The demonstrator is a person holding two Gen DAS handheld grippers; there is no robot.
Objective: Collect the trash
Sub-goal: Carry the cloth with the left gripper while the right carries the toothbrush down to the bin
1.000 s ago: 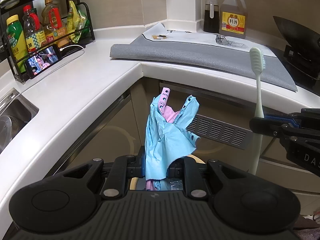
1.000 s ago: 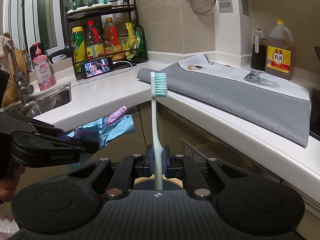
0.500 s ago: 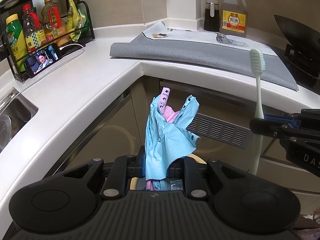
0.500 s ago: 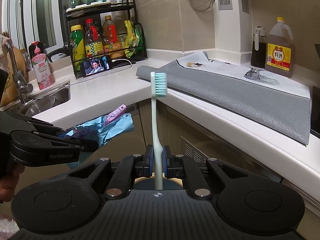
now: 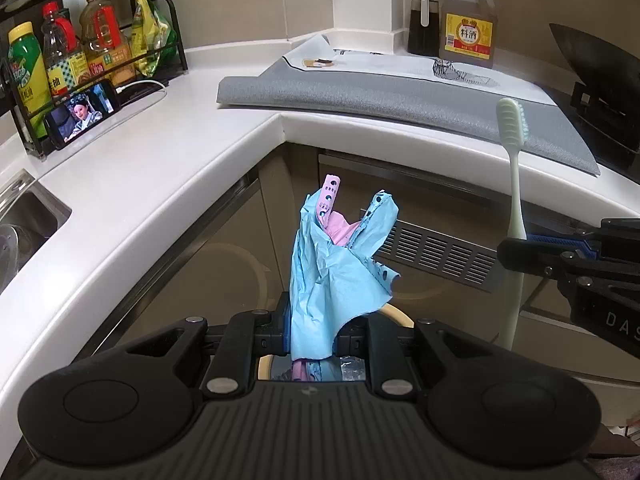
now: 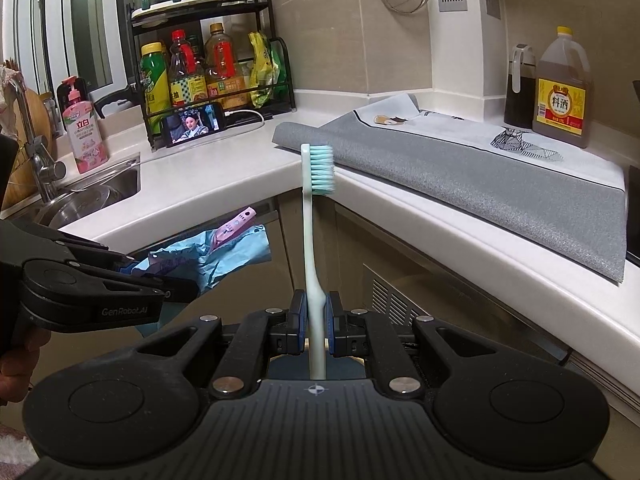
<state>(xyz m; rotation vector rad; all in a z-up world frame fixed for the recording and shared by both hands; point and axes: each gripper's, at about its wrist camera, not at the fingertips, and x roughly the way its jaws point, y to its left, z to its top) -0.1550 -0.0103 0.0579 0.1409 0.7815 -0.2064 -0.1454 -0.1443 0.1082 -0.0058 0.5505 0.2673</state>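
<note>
While I hold both hands below the corner of the white desk [image 5: 168, 184], the readable writing is sparse: the left gripper [image 6: 176, 286] carries "GenRobot.AI" on its side in my right view, the right gripper [image 5: 516, 246] shows "DAS" cut off at the frame edge in my left view, the amber jug [image 6: 562, 88] by the wall has a yellow label with the characters 料酒, and the pink soap bottle [image 6: 82, 128] beside the sink [image 6: 100, 192] reads 立白. My left fingers [image 5: 280, 326] are clamped on a crumpled wad of blue paper [image 5: 336, 272] with a pink perforated strip [image 5: 328, 196] poking out of its top; the wad stands up from the jaws, in the air in front of the cabinet fronts. My right fingers [image 6: 298, 320] are closed on the lower handle of a toothbrush [image 6: 314, 240], which stands upright with its teal bristles facing right, its head level with the desk edge. Both held items hang clear of the desk's rounded rim, with open air around them. A grey mat [image 6: 500, 192] covers the right stretch of the desk up to its front edge, and a phone [image 6: 192, 124] leans against the black bottle rack [image 6: 208, 56].
</note>
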